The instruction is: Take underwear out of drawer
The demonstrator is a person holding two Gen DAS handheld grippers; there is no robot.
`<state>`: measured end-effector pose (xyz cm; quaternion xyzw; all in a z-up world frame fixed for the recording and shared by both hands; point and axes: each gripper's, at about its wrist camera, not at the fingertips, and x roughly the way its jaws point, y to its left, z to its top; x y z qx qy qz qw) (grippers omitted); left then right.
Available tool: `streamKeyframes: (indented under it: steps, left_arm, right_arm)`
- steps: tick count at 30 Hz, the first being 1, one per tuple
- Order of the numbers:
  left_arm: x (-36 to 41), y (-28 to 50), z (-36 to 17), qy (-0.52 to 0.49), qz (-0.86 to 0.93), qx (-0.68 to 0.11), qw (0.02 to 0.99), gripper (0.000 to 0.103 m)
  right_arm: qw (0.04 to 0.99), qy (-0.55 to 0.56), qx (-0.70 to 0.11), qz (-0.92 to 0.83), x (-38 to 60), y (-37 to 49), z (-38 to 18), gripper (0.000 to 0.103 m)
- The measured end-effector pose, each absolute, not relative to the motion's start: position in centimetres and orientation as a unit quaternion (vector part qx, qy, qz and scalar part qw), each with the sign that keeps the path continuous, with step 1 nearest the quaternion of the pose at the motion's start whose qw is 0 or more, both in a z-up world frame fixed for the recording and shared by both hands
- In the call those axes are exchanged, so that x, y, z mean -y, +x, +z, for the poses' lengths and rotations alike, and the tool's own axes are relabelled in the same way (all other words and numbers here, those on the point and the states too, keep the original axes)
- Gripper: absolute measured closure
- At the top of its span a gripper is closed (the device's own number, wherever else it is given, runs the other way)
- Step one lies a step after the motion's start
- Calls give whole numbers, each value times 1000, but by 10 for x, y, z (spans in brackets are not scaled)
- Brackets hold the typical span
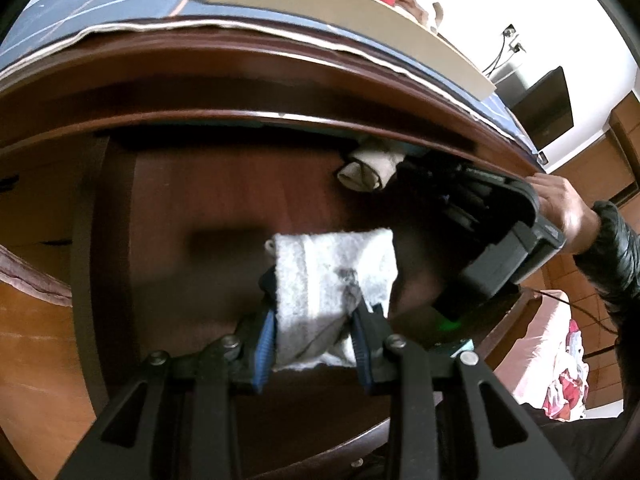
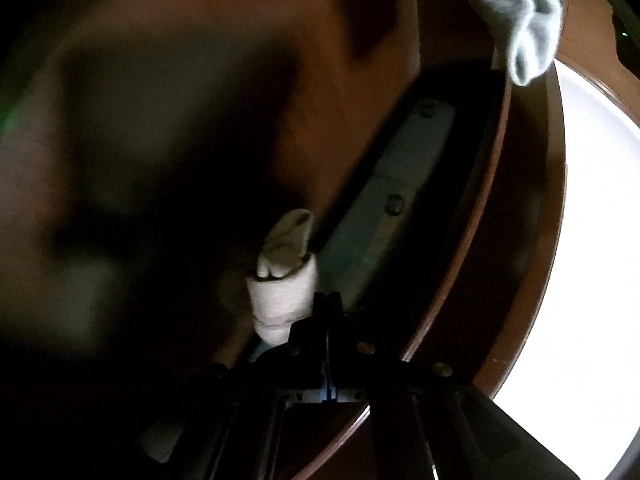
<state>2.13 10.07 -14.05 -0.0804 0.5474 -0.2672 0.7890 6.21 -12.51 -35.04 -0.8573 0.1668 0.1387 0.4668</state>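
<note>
My left gripper is shut on a folded white-grey piece of underwear and holds it over the open brown wooden drawer. The same white cloth shows at the top right of the right wrist view. A rolled beige garment lies at the drawer's back right, under the desktop. My right gripper is deep inside the dark drawer with its jaws together and nothing between them. It sits just right of the rolled beige garment. The right gripper's black body shows in the left wrist view.
The dark wooden desktop edge overhangs the drawer's back. A pale box with red cloth stands on the desk. A metal drawer rail runs along the drawer side. A pink bed with clothes is at the lower right.
</note>
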Motion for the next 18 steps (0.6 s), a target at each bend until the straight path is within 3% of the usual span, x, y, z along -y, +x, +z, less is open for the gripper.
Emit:
streamKeyframes:
  steps: [1,2,3,4,13,16,17,18]
  left_arm:
    - [-100,21,-140,-80,-268,-547,789,71]
    - [-100,21,-140,-80,-269,-546,790,71]
    - [-100,20,-139,-80,-269,-545,790,70]
    - [-100,20,-140,-80,-270,-545,790,70]
    - [-106,23,-142,-88,-270,-546,788,70]
    - [-107,22,-141,-94,-277,-543,787,70]
    - [-109,23,-142,-97,-278,-542,787,70]
    - [-110,23,-143,-100,-279,-541,787,69]
  right_arm:
    - [459,-861,-171,140,126,63,-354,79]
    - [446,-868,-165,141,128,62,-358,42]
    - [426,-879,-154,149,132,59,-364,25]
    - [406,-888,-145,160,136,54,-368,20]
    - [280,-948,-74,133,142,69,-381,18]
    - [266,-949,-99,138,135,76,-380,19]
    - [262,-950,-104,135,133,78,-379,23]
    - [264,-949,-110,132,129,81,-377,36]
